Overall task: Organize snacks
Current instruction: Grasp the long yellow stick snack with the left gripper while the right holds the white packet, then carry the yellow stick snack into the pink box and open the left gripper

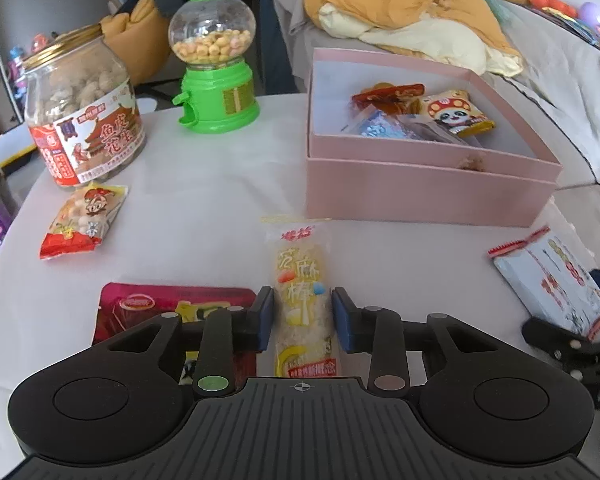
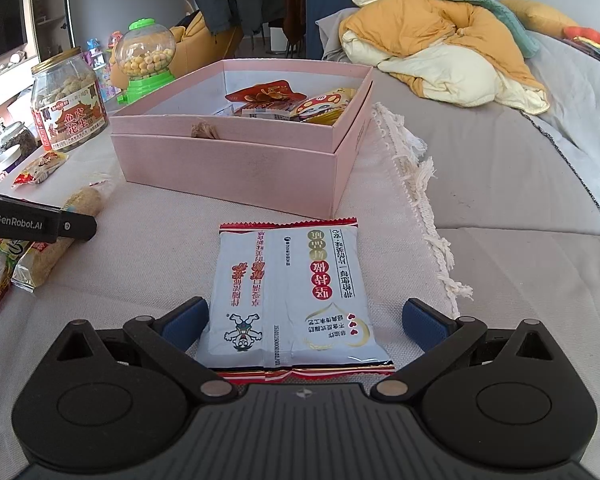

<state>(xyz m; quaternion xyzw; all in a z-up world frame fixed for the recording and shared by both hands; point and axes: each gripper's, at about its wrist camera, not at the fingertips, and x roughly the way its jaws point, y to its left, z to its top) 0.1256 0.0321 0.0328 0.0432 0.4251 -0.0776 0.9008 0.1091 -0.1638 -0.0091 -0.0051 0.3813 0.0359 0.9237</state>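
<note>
Pink cardboard, square and open-topped: the pink cardboard box (image 1: 428, 188) is my landmark, sitting on the pale cloth-covered table (image 1: 204, 200). Inside it, toward the far right corner, I see a small heap of snack packets (image 1: 420, 114), red, silver and one yellow with a cartoon panda.

Left gripper (image 1: 303, 316): I see its blue pads on either side of a long clear-yellow sesame stick packet (image 1: 304, 292), which lies flat on the table just in front of the box's near wall, pointing toward it. The jaws stand narrowly apart, with slim gaps visible between pads and wrapper; I read this as not gripping. Beneath the left finger lies a magenta foil snack pouch (image 1: 172, 304).

Right gripper (image 2: 304, 320): jaws spread wide, a pale blue rectangular packet with red serrated ends (image 2: 292, 296) lying flat between them on the table, in front of the box's near right corner. The pads stand clear of both its edges.

Left of the box, I note:
- a green toy gumball dispenser with a clear globe of round snacks (image 1: 214, 60), near the box's far left corner;
- a clear plastic jar with a gold rim and red-and-white label (image 1: 84, 112), further left;
- a small red-and-clear packet of round bites (image 1: 84, 220), in front of that jar.

Beyond the box, an orange and cream quilt (image 1: 412, 12) is bunched on a grey sofa.
</note>
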